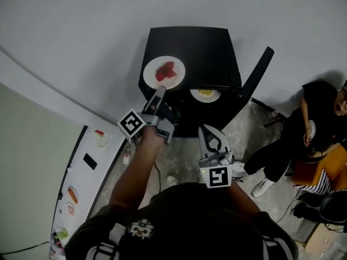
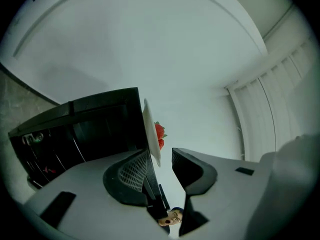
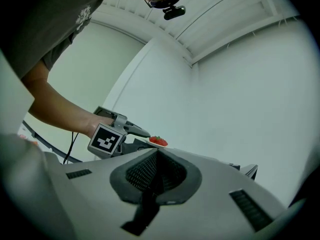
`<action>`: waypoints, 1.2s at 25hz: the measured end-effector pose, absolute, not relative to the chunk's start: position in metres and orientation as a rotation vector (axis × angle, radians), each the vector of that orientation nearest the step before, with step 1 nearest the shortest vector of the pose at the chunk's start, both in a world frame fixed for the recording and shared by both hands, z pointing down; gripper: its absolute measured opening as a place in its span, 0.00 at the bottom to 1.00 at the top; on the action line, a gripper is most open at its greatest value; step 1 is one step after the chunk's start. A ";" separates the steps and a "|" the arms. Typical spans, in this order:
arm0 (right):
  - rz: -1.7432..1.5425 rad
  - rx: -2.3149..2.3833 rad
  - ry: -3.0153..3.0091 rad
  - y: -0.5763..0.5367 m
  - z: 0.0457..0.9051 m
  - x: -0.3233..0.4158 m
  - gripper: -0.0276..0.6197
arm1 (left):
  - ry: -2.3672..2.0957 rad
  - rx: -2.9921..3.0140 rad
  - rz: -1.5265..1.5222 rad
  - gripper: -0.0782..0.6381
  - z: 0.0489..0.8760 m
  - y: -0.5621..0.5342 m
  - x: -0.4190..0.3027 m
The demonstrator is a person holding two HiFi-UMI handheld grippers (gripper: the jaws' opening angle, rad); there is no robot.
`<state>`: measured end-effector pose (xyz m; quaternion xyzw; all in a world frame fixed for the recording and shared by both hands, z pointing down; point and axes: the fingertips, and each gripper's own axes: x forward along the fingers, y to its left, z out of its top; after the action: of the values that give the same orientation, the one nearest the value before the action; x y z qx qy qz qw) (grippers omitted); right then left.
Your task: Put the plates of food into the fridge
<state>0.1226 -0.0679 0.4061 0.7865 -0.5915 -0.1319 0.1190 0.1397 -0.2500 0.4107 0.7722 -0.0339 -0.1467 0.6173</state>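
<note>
A white plate of strawberries (image 1: 164, 72) lies on top of the black mini fridge (image 1: 211, 50). My left gripper (image 1: 159, 96) reaches to the plate's near rim. In the left gripper view the plate (image 2: 150, 129) shows edge-on between the jaws of that gripper (image 2: 161, 156). It sits close against one pad, and the other pad stands apart, so the gripper is open. A second plate with yellow food (image 1: 205, 95) sits inside the fridge. My right gripper (image 1: 206, 130) hovers before the fridge, shut and empty (image 3: 157, 156).
The fridge door (image 1: 257, 75) stands open to the right. A person (image 1: 303, 126) sits on the floor at the right. A white counter (image 1: 87, 172) along the left carries more plates of food and a phone.
</note>
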 end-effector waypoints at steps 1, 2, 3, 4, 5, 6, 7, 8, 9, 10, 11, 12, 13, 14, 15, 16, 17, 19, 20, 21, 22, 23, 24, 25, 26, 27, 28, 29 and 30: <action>-0.385 2.336 -1.742 -0.067 0.404 0.125 0.08 | -0.076 1.763 -0.340 0.32 0.411 -0.252 0.141; -0.389 2.380 -1.757 -0.067 0.400 0.127 0.08 | -0.073 1.756 -0.341 0.32 0.411 -0.253 0.142; -0.398 2.421 -1.769 -0.067 0.397 0.129 0.08 | -0.071 1.749 -0.342 0.32 0.411 -0.254 0.143; -0.406 2.462 -1.779 -0.067 0.394 0.131 0.08 | -0.069 1.741 -0.344 0.32 0.410 -0.256 0.144; -0.411 2.484 -1.784 -0.066 0.393 0.133 0.08 | -0.069 1.732 -0.347 0.32 0.409 -0.257 0.145; -0.413 2.471 -1.779 -0.066 0.393 0.134 0.08 | -0.069 1.720 -0.352 0.32 0.408 -0.258 0.146; -0.412 2.451 -1.773 -0.065 0.395 0.134 0.08 | -0.070 1.707 -0.357 0.32 0.408 -0.259 0.145; -0.415 2.446 -1.770 -0.063 0.395 0.133 0.08 | -0.072 1.696 -0.359 0.32 0.407 -0.259 0.144; -0.422 2.429 -1.763 -0.060 0.395 0.131 0.08 | -0.074 1.683 -0.360 0.31 0.407 -0.258 0.143; -0.432 2.394 -1.750 -0.058 0.396 0.129 0.08 | -0.078 1.671 -0.358 0.31 0.408 -0.256 0.140; -0.443 2.381 -1.743 -0.055 0.395 0.127 0.08 | -0.084 1.660 -0.353 0.29 0.409 -0.255 0.138; -0.453 2.384 -1.742 -0.053 0.393 0.125 0.08 | -0.090 1.655 -0.347 0.22 0.410 -0.253 0.136; -0.461 2.381 -1.739 -0.050 0.392 0.123 0.08 | -0.092 1.658 -0.342 0.20 0.409 -0.250 0.133; -0.469 2.385 -1.737 -0.045 0.391 0.119 0.08 | -0.090 1.665 -0.339 0.20 0.408 -0.245 0.129; -0.475 2.394 -1.736 -0.040 0.389 0.116 0.08 | -0.087 1.671 -0.339 0.19 0.407 -0.240 0.125; -0.478 2.387 -1.730 -0.037 0.389 0.114 0.08 | -0.085 1.674 -0.339 0.19 0.406 -0.236 0.122; -0.480 2.377 -1.725 -0.038 0.390 0.116 0.08 | -0.085 1.674 -0.338 0.19 0.407 -0.236 0.122; -0.473 2.381 -1.733 -0.045 0.391 0.122 0.08 | -0.085 1.670 -0.340 0.18 0.410 -0.242 0.127; -0.464 2.378 -1.736 -0.049 0.393 0.126 0.08 | -0.083 1.667 -0.344 0.18 0.411 -0.245 0.130; -0.454 2.396 -1.744 -0.052 0.393 0.129 0.08 | -0.080 1.666 -0.346 0.18 0.411 -0.247 0.132; -0.447 2.439 -1.760 -0.054 0.392 0.131 0.08 | -0.077 1.669 -0.348 0.18 0.411 -0.248 0.132; -0.443 2.477 -1.773 -0.055 0.391 0.132 0.08 | -0.074 1.677 -0.350 0.18 0.410 -0.246 0.131; -0.441 2.497 -1.780 -0.054 0.390 0.130 0.08 | -0.071 1.687 -0.353 0.17 0.410 -0.244 0.127; -0.439 2.503 -1.784 -0.053 0.390 0.128 0.08 | -0.069 1.697 -0.356 0.17 0.408 -0.240 0.123; -0.441 2.502 -1.787 -0.053 0.390 0.127 0.08 | -0.067 1.702 -0.360 0.17 0.407 -0.236 0.119; -0.443 2.497 -1.790 -0.054 0.390 0.126 0.08 | -0.064 1.703 -0.363 0.17 0.406 -0.234 0.116; -0.441 2.488 -1.792 -0.056 0.390 0.127 0.08 | -0.060 1.701 -0.365 0.17 0.405 -0.233 0.115; -0.440 2.480 -1.794 -0.059 0.390 0.128 0.08 | -0.057 1.698 -0.367 0.17 0.404 -0.231 0.114; -0.440 2.481 -1.799 -0.060 0.390 0.128 0.08 | -0.052 1.694 -0.368 0.17 0.404 -0.228 0.112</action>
<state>0.1280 -0.0602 0.3905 0.8011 -0.5809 -0.1421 0.0226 0.1124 -0.2284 0.4037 0.7448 -0.0231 -0.1616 0.6470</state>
